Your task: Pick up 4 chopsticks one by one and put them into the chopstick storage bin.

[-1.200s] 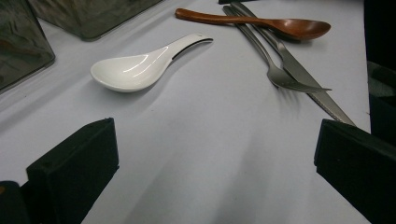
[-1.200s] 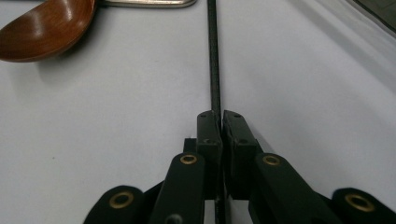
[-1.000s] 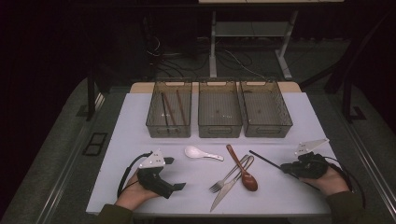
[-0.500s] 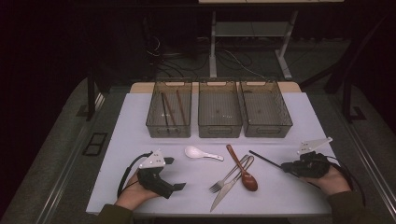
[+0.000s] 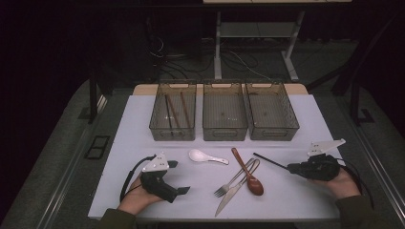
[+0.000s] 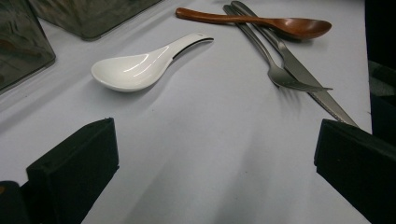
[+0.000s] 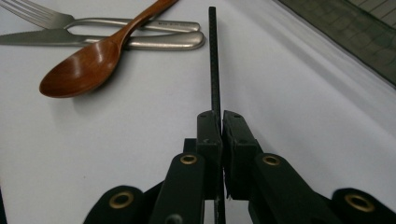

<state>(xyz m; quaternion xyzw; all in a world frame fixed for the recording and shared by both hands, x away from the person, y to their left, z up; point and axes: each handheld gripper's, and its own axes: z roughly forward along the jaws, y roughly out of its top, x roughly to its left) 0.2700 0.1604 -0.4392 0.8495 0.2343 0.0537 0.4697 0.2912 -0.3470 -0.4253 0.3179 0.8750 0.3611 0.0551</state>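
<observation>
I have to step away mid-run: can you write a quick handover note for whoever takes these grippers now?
Right gripper: shut on a black chopstick, its tip out over the table.
Left gripper: open, holding nothing, low near the white spoon.
Done: two brown chopsticks lie in the left bin.
Left: black chopstick, white spoon, wooden spoon, fork, knife probably go to bins.

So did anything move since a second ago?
Hardly anything. The right tool stays shut on the black chopstick, just above the table near the wooden spoon. The left tool stays open and still. The white spoon, fork, knife and bins kept their places.
</observation>
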